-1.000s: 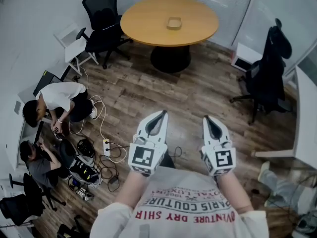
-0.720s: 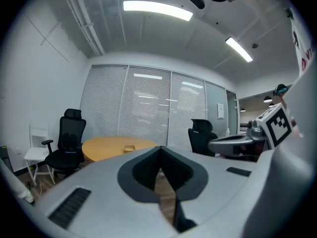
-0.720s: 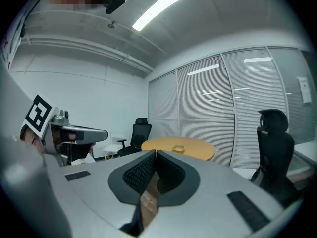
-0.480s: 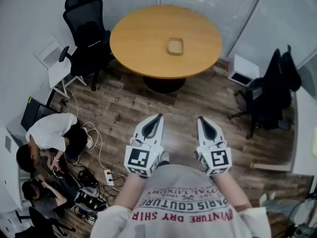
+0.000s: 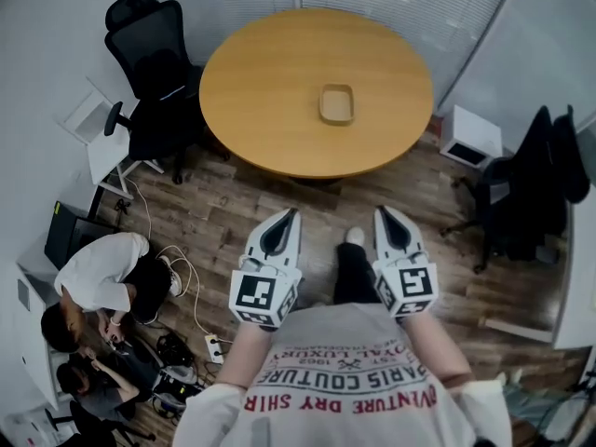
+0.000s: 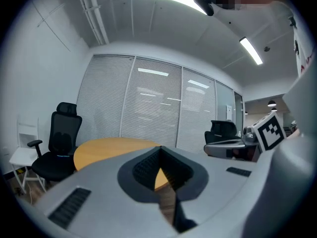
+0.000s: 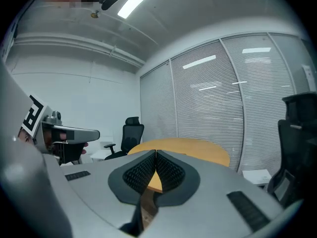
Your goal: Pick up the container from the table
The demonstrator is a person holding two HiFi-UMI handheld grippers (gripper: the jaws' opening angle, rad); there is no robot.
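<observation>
A small tan container [image 5: 336, 103] sits near the middle of the round wooden table [image 5: 261, 91] in the head view. Both grippers hang short of the table over the wood floor. My left gripper [image 5: 291, 215] and my right gripper [image 5: 383, 214] are side by side, pointing at the table, each with its jaws together and nothing held. In the left gripper view the left gripper [image 6: 159, 148] shows its tips meeting in front of the table [image 6: 106, 150]. The right gripper [image 7: 155, 152] looks the same, with the table [image 7: 198, 150] behind it. Neither gripper view shows the container.
A black office chair [image 5: 154, 73] stands left of the table, another [image 5: 531, 189] at the right with a white box [image 5: 472, 138] beside it. Two people [image 5: 98, 291] crouch on the floor at the lower left among cables. Blinds line the far wall.
Both grippers and the person have moved toward the table, which now lies closer and larger in the head view. The jaws have stayed together.
</observation>
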